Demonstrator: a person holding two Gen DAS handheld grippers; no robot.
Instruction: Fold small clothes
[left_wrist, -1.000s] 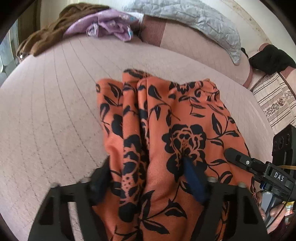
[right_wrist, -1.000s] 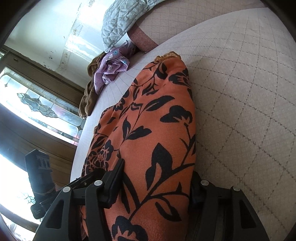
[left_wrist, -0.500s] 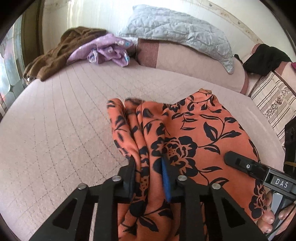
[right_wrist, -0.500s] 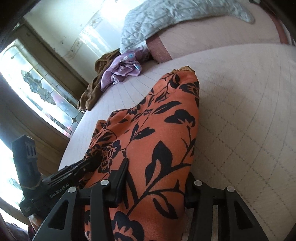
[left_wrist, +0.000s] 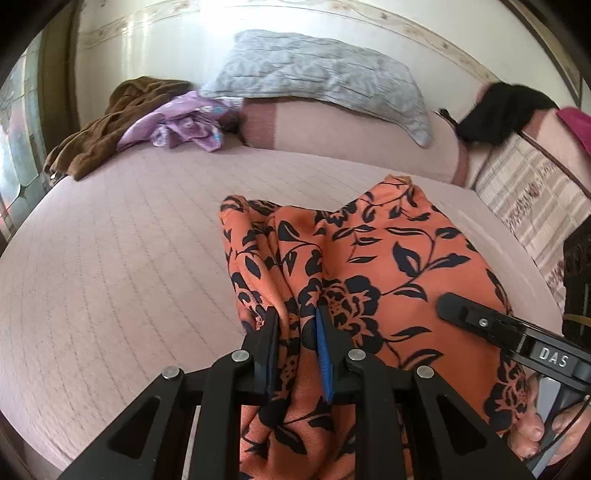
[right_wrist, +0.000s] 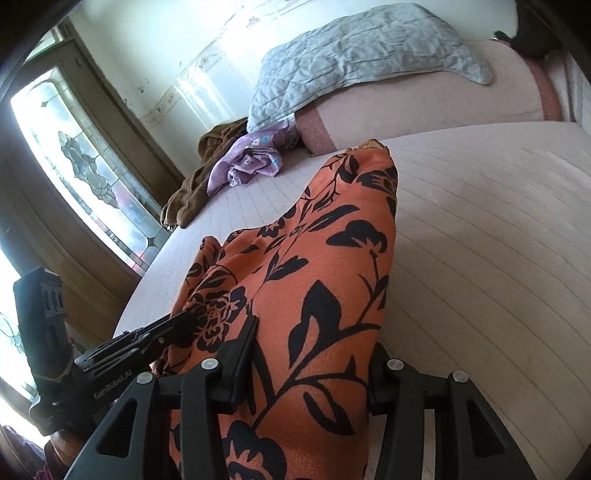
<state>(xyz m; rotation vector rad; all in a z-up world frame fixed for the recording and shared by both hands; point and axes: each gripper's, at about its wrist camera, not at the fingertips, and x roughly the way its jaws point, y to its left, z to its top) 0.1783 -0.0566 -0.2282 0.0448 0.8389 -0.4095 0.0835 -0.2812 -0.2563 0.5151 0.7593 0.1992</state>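
An orange garment with black flowers (left_wrist: 369, 266) lies on the pink quilted bed (left_wrist: 110, 258); it also shows in the right wrist view (right_wrist: 314, 280). My left gripper (left_wrist: 295, 319) is shut on a bunched fold at the garment's left near edge and holds it a little off the bed. My right gripper (right_wrist: 310, 339) straddles the garment's right near edge, its jaws wide apart with cloth between them. The right gripper shows at the right of the left wrist view (left_wrist: 498, 332). The left gripper shows at the lower left of the right wrist view (right_wrist: 147, 339).
A grey quilted pillow (left_wrist: 317, 77) lies on a pink bolster (left_wrist: 351, 136) at the head of the bed. A purple cloth (left_wrist: 184, 125) and a brown cloth (left_wrist: 110, 122) lie at the far left. A black cloth (left_wrist: 506, 110) and a striped cover (left_wrist: 535, 192) are at the right.
My left gripper has closed on the garment's fold and lifted it, so the bed's head has come into view. The right gripper has risen with the cloth, jaws still apart.
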